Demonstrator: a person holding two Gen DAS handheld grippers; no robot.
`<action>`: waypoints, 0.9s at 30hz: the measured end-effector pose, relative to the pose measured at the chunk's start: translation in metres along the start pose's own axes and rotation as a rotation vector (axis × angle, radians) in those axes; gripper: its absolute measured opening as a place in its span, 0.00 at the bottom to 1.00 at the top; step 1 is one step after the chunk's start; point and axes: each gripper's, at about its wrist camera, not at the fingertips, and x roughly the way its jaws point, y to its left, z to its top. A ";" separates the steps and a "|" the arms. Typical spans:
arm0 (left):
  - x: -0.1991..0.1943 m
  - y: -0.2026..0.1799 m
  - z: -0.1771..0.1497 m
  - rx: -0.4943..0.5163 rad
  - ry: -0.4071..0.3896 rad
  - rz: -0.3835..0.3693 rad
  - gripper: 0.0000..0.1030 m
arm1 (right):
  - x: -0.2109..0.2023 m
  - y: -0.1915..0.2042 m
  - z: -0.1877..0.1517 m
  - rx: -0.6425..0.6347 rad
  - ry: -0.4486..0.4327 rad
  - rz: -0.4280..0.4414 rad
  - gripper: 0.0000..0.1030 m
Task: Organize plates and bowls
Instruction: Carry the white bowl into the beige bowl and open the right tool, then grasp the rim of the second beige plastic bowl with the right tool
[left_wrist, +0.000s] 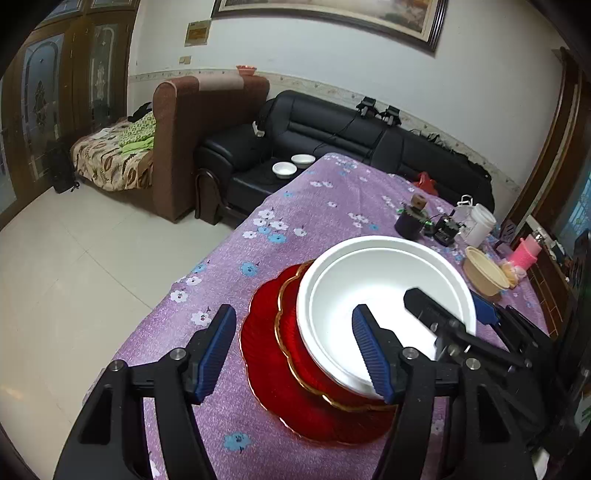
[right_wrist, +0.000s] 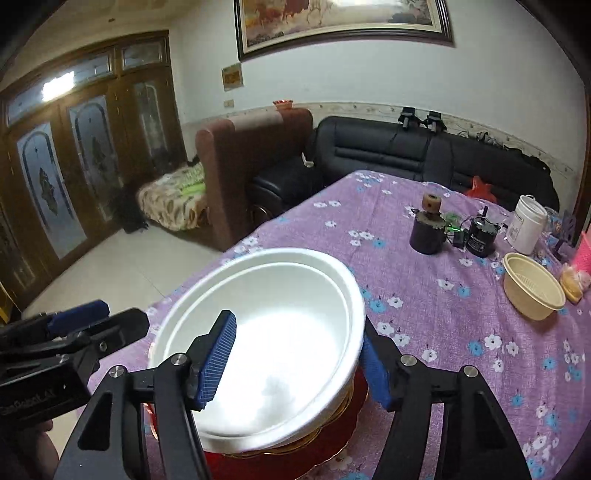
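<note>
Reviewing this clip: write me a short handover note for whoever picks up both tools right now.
Left tool: open, one finger inside the white bowl, one outside over the plates; pads not pressing.
Right tool: open, straddling the bowl's near rim, no grip.
Stack: large red plate on the table, gold-rimmed red plate on it, white bowl on top.
Done: that stack is built.
Left: beige bowl sits alone at the right; two small white bowls lie on the black sofa. Gather those, probably.

You have a smooth, matt white bowl (left_wrist: 384, 291) on glossy, ribbed red plates (left_wrist: 273, 354) with gilt rims. A soft floral cloth (left_wrist: 295, 206) covers your desk. Your jaws carry ridged blue pads (right_wrist: 218, 358) on matt black plastic.
</note>
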 end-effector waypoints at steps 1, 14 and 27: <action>-0.002 -0.001 -0.001 0.000 -0.005 -0.003 0.68 | -0.005 -0.004 0.001 0.019 -0.017 0.012 0.68; -0.007 0.002 -0.019 -0.023 0.013 -0.041 0.69 | -0.016 -0.058 -0.005 0.201 -0.035 -0.146 0.74; -0.024 -0.025 -0.035 0.066 -0.052 0.036 0.80 | -0.036 -0.057 -0.022 0.206 -0.063 -0.088 0.74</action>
